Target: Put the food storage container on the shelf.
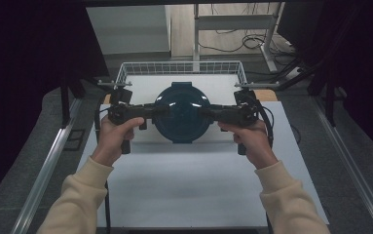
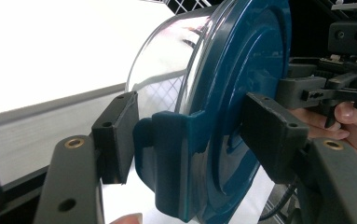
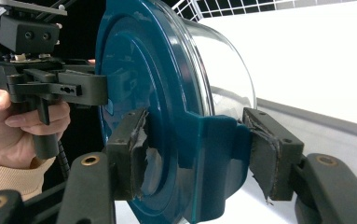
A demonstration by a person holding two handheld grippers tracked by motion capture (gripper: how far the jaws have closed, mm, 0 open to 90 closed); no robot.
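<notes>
1. You hold the round container [image 1: 182, 113], a clear glass bowl with a dark teal lid, between your two grippers, lifted over the white table [image 1: 194, 190].
2. Taking the container as the landmark: your left gripper [image 1: 160, 111] reaches it from its left side and your right gripper [image 1: 204, 113] from its right side, and the two point at each other across the lid.
3. In the left gripper view, the left gripper [image 2: 199, 140] has its jaws closed onto the teal clip tab [image 2: 176, 154] at the lid's rim, one pad against the tab on the bowl side, the other pressed on the lid's top face.
4. In the right gripper view, the right gripper [image 3: 199, 154] is clamped the same way on the opposite clip tab [image 3: 213, 158]; its pads look worn and torn at the edges.
5. The container [image 2: 232, 84] is held with its lid facing up toward the high camera and the glass bowl below it.
6. Beyond the container, at the table's far edge, stands a white wire basket [image 1: 181, 68]; the container sits just in front of its near rim as seen from above.
7. Your left hand [image 1: 113, 139] and right hand [image 1: 252, 141] grip the handles on either side of the container, cream sleeves [image 1: 291, 200] behind them.
</notes>
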